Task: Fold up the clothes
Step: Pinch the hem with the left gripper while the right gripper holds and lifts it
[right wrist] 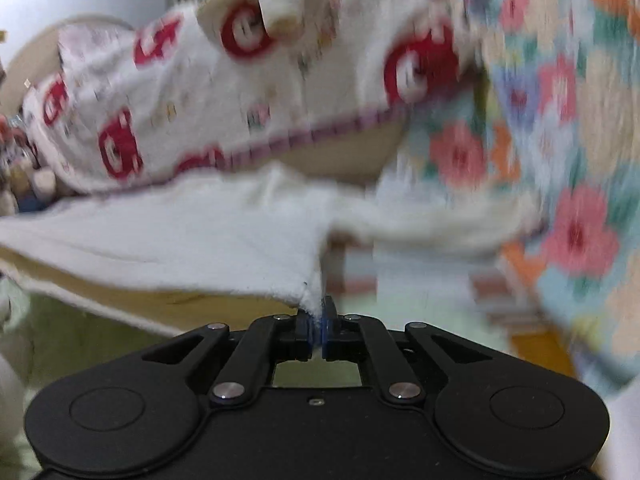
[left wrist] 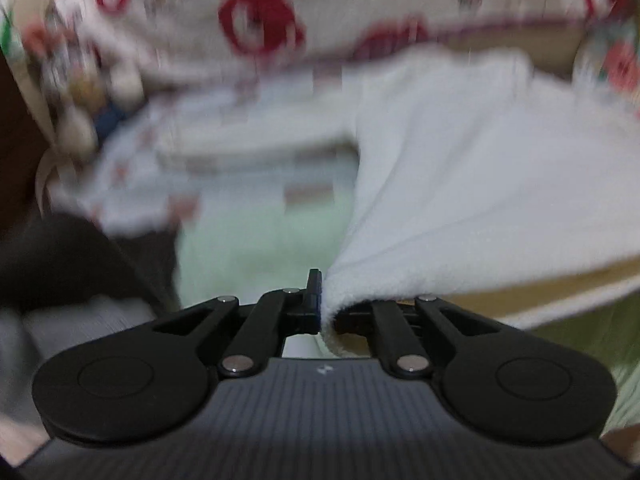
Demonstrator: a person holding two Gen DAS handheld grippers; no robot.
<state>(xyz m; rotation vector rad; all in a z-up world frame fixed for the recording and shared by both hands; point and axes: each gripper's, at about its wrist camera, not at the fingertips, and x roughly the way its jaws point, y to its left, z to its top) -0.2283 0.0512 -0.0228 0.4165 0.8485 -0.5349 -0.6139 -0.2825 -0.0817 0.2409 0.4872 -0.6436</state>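
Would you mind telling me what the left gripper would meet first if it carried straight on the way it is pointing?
Probably the pale green surface ahead, between the left gripper and the blurred folded laundry; depth is unclear. The white fleece garment it grips trails to the right.

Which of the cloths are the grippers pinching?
The plain white fleecy cloth. Both the left gripper and right gripper pinch its edge; the red-patterned and flowery fabrics lie behind, untouched.
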